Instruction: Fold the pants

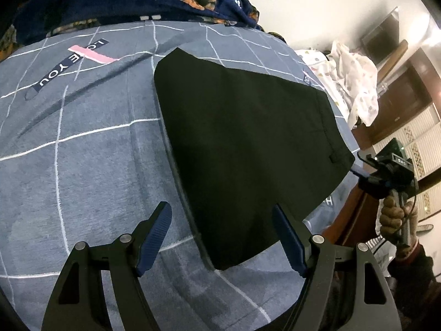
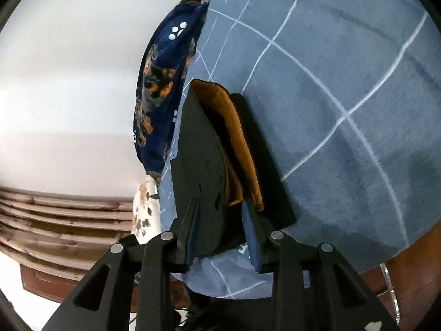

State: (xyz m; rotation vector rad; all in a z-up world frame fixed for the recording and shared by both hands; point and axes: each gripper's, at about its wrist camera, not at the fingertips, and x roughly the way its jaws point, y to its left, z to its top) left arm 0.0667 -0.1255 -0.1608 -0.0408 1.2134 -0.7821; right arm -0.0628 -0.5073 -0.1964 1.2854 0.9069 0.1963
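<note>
The black pants point(image 1: 242, 138) lie folded flat on the blue-grey checked bedsheet point(image 1: 82, 165). My left gripper point(image 1: 220, 205) hangs open above their near edge, its right finger over the cloth and its left finger over the sheet, holding nothing. In the right wrist view the waist end of the pants point(image 2: 204, 165) gapes and shows an orange-brown lining point(image 2: 237, 138). My right gripper point(image 2: 220, 202) is at that end with its blue pads a little apart; black cloth lies between them, and they do not seem to press it. From the left wrist view, a hand holds the right gripper point(image 1: 386, 171) off the bed's edge.
A dark blue floral blanket point(image 1: 124, 2) is bunched along the wall side of the bed. A white patterned cloth point(image 1: 355, 82) lies at the far right. Wooden furniture point(image 2: 55, 220) and a white wall stand beyond the bed's edge.
</note>
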